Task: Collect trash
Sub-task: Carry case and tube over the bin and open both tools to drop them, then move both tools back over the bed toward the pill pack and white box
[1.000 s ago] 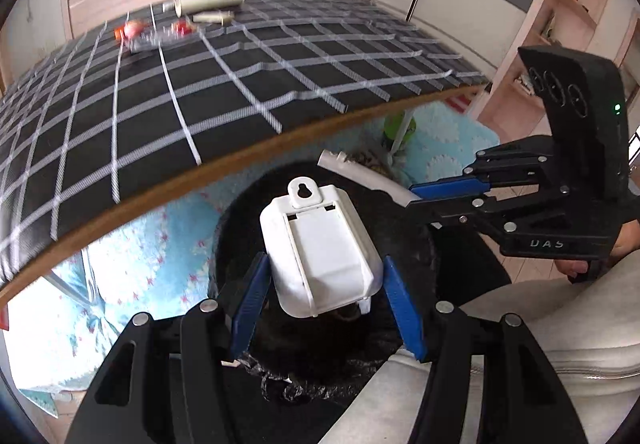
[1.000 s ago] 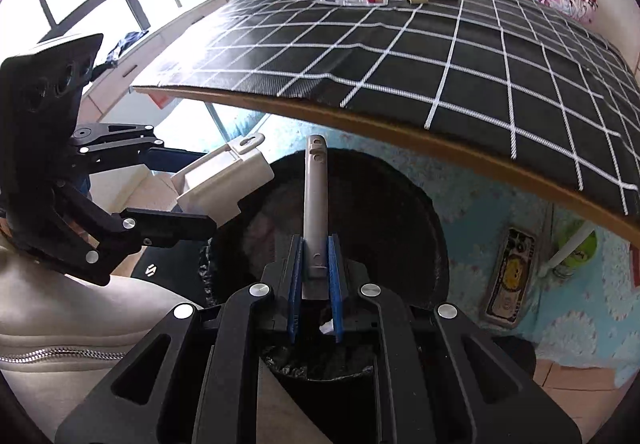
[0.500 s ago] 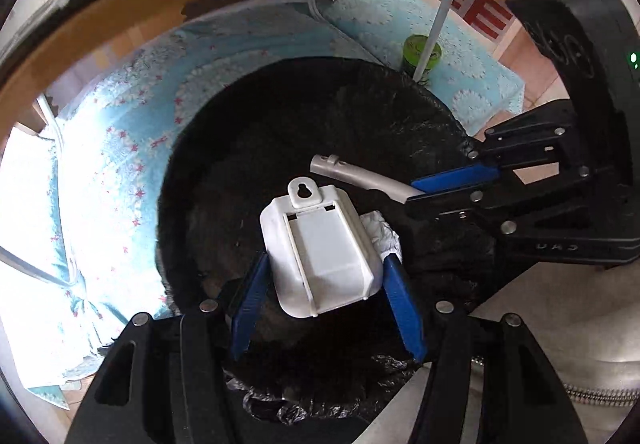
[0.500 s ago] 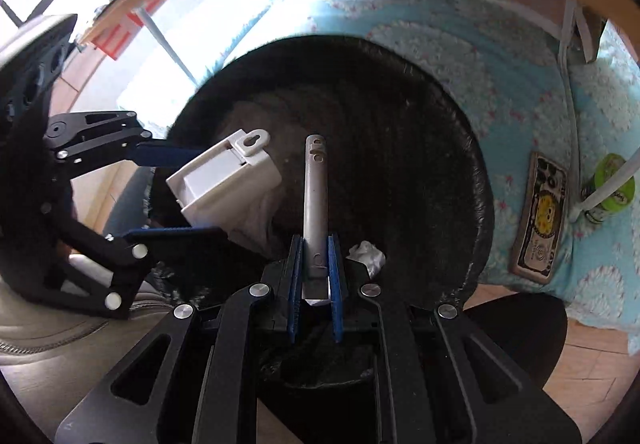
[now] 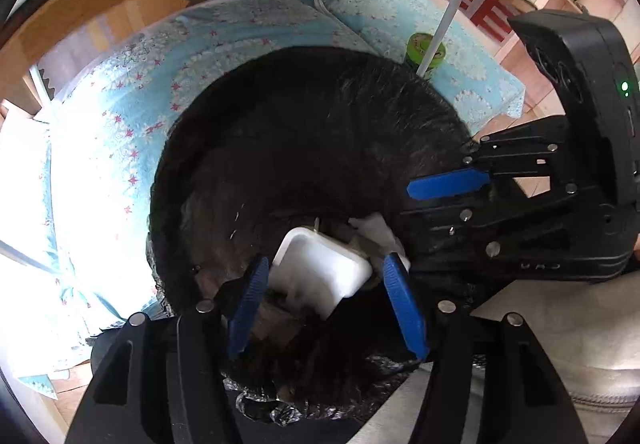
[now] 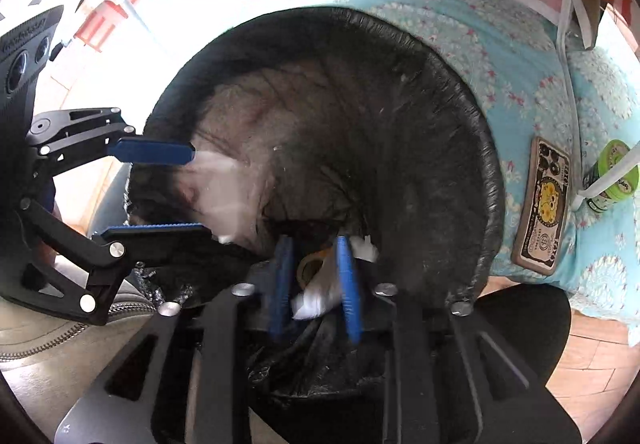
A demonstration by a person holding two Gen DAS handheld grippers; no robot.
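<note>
White plastic box [image 5: 320, 270] sits in the bin [image 5: 280, 116] between the left gripper [image 5: 326, 304] jaws, which are spread apart, not touching it. Right gripper [image 6: 316, 276] jaws are apart too. The box is just a white blur in the right wrist view.

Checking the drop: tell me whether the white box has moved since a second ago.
Yes. The white box has left the left tongs, which now stand open, and lies lower inside the black trash bag.

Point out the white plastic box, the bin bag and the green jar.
white plastic box [image 5: 320, 268]: left wrist view, its flat face.
bin bag [image 6: 486, 148]: right wrist view, its rim.
green jar [image 5: 426, 49]: left wrist view, its lid.
</note>
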